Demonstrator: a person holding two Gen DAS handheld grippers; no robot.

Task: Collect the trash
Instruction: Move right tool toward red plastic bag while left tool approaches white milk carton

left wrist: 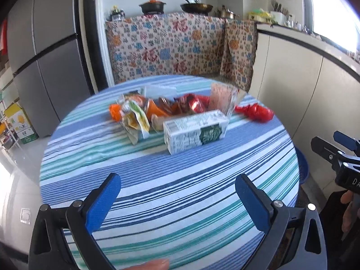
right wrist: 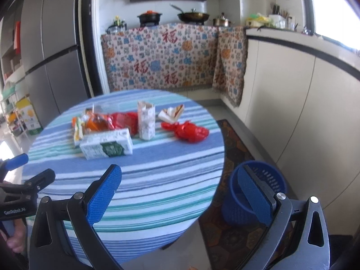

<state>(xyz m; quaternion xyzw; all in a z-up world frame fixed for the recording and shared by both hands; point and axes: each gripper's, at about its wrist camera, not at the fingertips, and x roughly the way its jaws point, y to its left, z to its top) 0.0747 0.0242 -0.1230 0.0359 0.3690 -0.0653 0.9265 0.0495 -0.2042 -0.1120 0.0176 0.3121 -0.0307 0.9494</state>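
Observation:
A round table with a blue-striped cloth [left wrist: 180,191] [right wrist: 157,175] holds a pile of trash at its far side. A white and green carton [left wrist: 194,131] [right wrist: 106,146] lies on its side in front. Orange and yellow snack wrappers [left wrist: 135,114] [right wrist: 92,121], red wrappers [left wrist: 193,103] [right wrist: 124,119], an upright clear packet [left wrist: 221,99] [right wrist: 146,120] and a crumpled red bag [left wrist: 255,111] [right wrist: 189,131] lie behind. A blue bin [right wrist: 252,195] stands on the floor right of the table. My left gripper [left wrist: 177,200] is open and empty over the near table edge. My right gripper [right wrist: 180,193] is open and empty, also near the edge.
A small folded paper packet [right wrist: 172,112] lies behind the red bag. A patterned rug [right wrist: 231,236] lies under the bin. A grey fridge [left wrist: 45,67] stands at the left, a cloth-covered stove counter [left wrist: 166,49] behind the table, and white cabinets [right wrist: 292,112] at the right.

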